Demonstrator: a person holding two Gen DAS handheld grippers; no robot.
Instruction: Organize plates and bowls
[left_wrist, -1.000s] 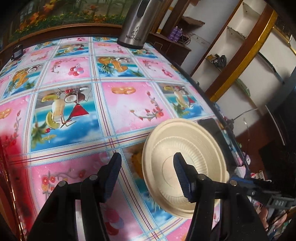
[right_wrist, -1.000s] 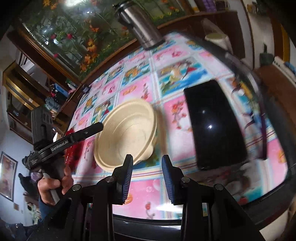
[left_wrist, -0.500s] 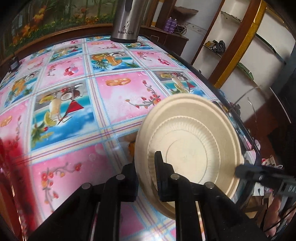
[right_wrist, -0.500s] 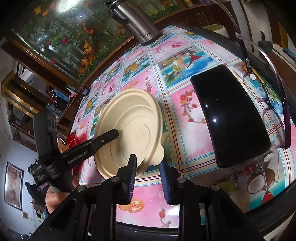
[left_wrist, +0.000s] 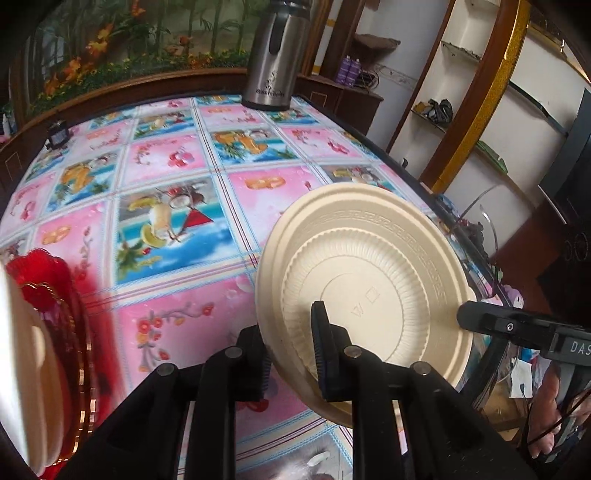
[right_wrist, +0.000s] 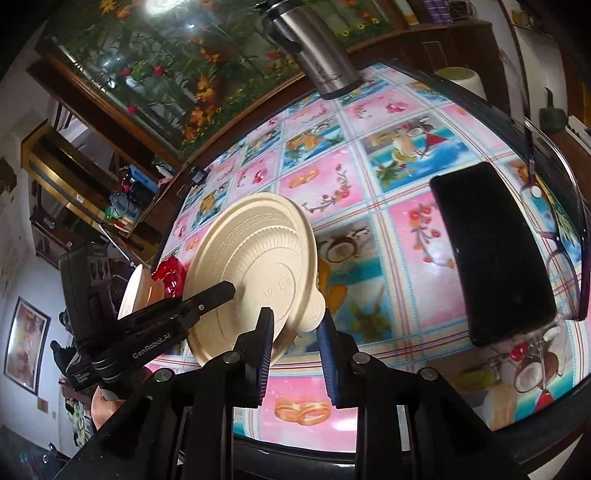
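A cream paper plate (left_wrist: 373, 280) is lifted off the table and tilted up, its ribbed inside facing me. My left gripper (left_wrist: 291, 354) is shut on its near rim. In the right wrist view the same plate (right_wrist: 255, 269) shows with a cream bowl (right_wrist: 314, 314) nested behind it. My right gripper (right_wrist: 295, 332) has its pads close on either side of the bowl's rim; I cannot tell whether they grip it. A red plate (left_wrist: 48, 295) and another cream plate (left_wrist: 22, 376) lie at the left edge.
A steel thermos (left_wrist: 275, 55) stands at the far side of the table. A black phone (right_wrist: 491, 251) and a pair of glasses (right_wrist: 554, 229) lie on the right of the flowered tablecloth (left_wrist: 166, 221). Shelves stand beyond the table's right edge.
My left gripper closed on the plate's rim and lifted it, tilting it upright. My right gripper moved in close to the bowl. The red plate came into the left wrist view.
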